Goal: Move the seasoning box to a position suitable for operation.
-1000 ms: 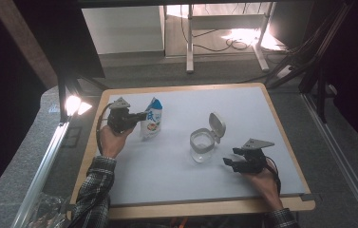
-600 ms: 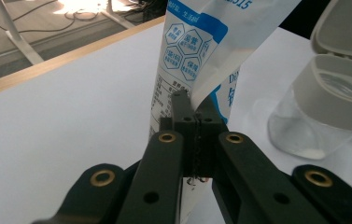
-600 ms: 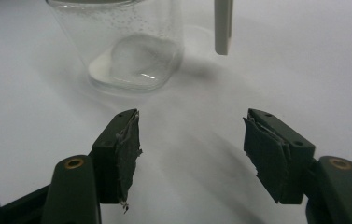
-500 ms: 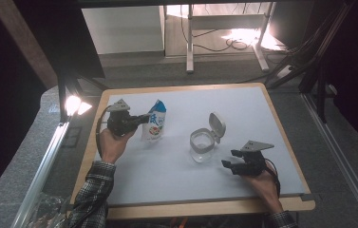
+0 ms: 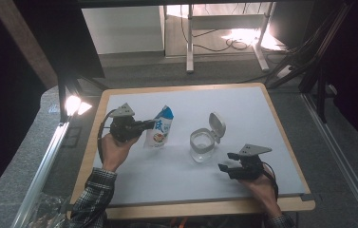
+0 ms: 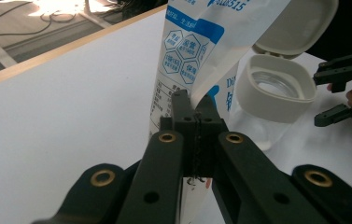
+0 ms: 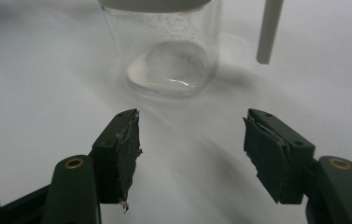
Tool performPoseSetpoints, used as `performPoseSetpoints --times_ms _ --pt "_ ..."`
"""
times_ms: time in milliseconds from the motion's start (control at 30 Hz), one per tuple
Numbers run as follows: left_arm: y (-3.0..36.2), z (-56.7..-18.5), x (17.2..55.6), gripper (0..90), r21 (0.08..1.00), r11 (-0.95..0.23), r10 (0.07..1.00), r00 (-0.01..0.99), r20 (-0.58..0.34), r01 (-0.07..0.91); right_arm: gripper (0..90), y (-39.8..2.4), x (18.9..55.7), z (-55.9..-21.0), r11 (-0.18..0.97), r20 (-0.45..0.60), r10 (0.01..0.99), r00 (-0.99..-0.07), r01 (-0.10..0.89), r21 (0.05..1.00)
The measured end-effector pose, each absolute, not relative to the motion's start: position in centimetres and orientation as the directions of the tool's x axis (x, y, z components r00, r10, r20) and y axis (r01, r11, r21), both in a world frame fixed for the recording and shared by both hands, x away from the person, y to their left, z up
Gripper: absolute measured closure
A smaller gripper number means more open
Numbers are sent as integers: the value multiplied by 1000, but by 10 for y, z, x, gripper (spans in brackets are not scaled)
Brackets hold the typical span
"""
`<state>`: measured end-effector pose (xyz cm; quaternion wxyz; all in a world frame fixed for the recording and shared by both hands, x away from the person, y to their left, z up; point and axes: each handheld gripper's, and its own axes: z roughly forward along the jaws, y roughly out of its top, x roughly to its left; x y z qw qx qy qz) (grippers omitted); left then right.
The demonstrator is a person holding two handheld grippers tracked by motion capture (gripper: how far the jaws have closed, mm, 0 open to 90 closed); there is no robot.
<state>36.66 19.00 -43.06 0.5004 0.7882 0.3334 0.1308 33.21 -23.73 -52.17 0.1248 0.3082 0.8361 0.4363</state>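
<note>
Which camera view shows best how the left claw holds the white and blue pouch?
The left gripper view: its jaws are shut on the edge of the pouch, seen close. The high view shows the left claw touching the whole pouch beside the jar, small. The right gripper view looks at the jar.

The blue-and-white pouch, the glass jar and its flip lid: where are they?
blue-and-white pouch (image 5: 159, 133), high view, printed front.
glass jar (image 5: 201, 147), high view, clear wall below the collar.
flip lid (image 5: 217, 125), high view, open lid's inner face.
</note>
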Motion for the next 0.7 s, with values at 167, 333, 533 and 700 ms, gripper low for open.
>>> performPoseSetpoints --times_ms 167,333,533,700 --pt "185 -426 360 900 870 -292 637 759 -133 398 363 -232 326 -520 431 60 604 -795 389 814" --pt "180 -423 354 900 858 -316 631 765 -129 404 365 -226 323 -520 433 75 585 -808 389 813" --pt "178 -422 346 900 858 -306 619 771 -150 413 368 -217 319 -520 437 84 563 -823 381 815" --pt "173 -419 338 900 855 -308 609 777 -161 418 368 -206 316 -520 453 67 542 -838 358 816"
